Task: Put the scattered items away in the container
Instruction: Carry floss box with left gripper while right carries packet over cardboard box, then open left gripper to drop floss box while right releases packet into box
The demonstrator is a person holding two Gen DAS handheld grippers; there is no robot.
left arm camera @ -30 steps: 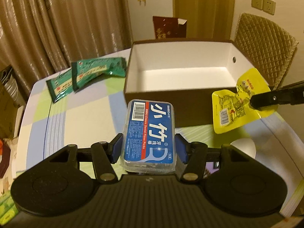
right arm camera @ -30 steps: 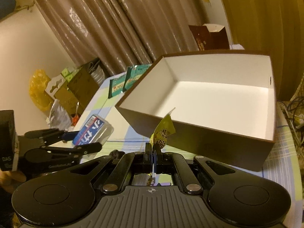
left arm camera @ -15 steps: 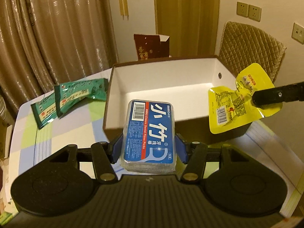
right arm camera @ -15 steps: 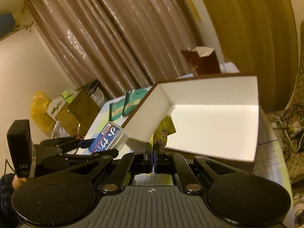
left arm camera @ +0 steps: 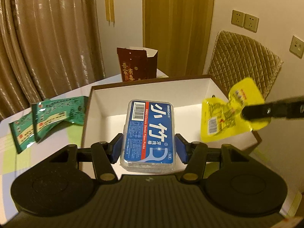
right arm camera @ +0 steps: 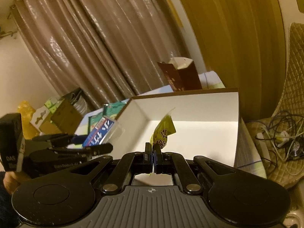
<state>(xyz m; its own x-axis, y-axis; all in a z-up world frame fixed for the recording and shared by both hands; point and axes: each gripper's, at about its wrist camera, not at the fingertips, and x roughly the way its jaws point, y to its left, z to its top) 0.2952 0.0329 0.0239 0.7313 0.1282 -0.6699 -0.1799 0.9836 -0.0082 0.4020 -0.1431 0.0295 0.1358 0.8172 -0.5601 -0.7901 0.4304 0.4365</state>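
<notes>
Curtained room; claws [left arm camera: 149, 148] [right arm camera: 153, 156] above box [left arm camera: 148, 93]

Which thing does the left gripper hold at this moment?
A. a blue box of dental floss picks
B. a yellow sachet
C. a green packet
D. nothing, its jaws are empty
A: in the left wrist view the left gripper has its blue pads pressed on both sides of the blue floss pick box, above the open container; the yellow sachet is in the right gripper.

Checked table [left arm camera: 47, 148] bears green packets [left arm camera: 57, 114], white-lined box [left arm camera: 152, 89], brown bag [left arm camera: 136, 64]
</notes>
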